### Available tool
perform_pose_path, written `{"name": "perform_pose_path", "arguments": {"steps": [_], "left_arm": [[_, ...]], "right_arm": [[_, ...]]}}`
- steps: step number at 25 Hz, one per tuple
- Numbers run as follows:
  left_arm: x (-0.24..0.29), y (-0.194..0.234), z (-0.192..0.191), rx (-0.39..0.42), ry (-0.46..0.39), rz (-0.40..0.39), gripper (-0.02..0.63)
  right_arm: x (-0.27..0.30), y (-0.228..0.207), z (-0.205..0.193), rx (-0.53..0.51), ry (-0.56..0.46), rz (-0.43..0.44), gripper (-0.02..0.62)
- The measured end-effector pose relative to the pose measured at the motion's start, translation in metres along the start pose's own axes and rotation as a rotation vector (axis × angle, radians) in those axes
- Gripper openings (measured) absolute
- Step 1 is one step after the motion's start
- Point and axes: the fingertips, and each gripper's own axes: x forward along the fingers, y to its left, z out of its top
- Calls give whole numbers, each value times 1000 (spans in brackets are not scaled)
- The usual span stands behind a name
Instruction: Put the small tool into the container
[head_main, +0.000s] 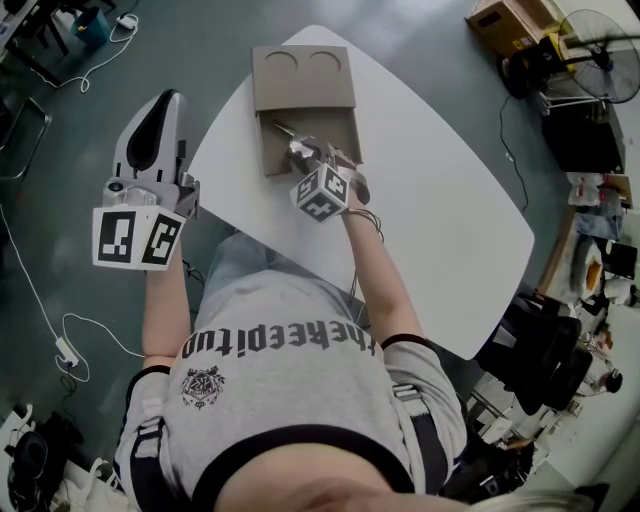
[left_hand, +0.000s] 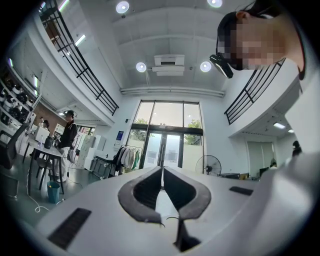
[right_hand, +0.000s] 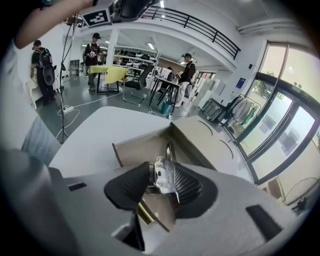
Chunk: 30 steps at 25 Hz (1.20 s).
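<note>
A brown cardboard container (head_main: 268, 150) lies on the white table (head_main: 430, 180), with a flat lid part (head_main: 305, 78) bearing two round recesses behind its open tray. The small metal tool (head_main: 288, 131) lies in the tray. My right gripper (head_main: 305, 150) reaches into the tray, its jaws apart; the tool's shiny end (right_hand: 165, 177) sits between them, leaning at the right pad, over the tray floor (right_hand: 132, 147). My left gripper (head_main: 168, 97) is held off the table's left edge, above the floor, pointing upward into the hall, shut (left_hand: 162, 172) with nothing in it.
Cables and a power strip (head_main: 66, 352) lie on the floor at the left. A fan (head_main: 600, 45), a cardboard box (head_main: 510, 20) and office chairs (head_main: 545, 360) stand to the right of the table. Several people stand at desks (right_hand: 112, 75) across the hall.
</note>
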Motion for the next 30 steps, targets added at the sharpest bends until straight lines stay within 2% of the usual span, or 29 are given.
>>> {"name": "perform_pose_path", "arguments": {"steps": [7, 13, 19, 24, 30], "left_arm": [[-9, -19, 4, 4, -14, -16, 14], [-23, -33, 11, 14, -31, -24, 14], [-36, -48, 19, 20, -46, -37, 14], [-46, -57, 24, 19, -55, -42, 14], [-63, -69, 30, 20, -72, -43, 14]], "right_arm": [[-32, -4, 15, -35, -85, -105, 110], [-67, -11, 35, -35, -174, -211, 68], [-101, -13, 49, -12, -246, -278, 5], [-124, -13, 54, 47, -285, -298, 3], [-155, -12, 57, 193, -356, -288, 3]]}}
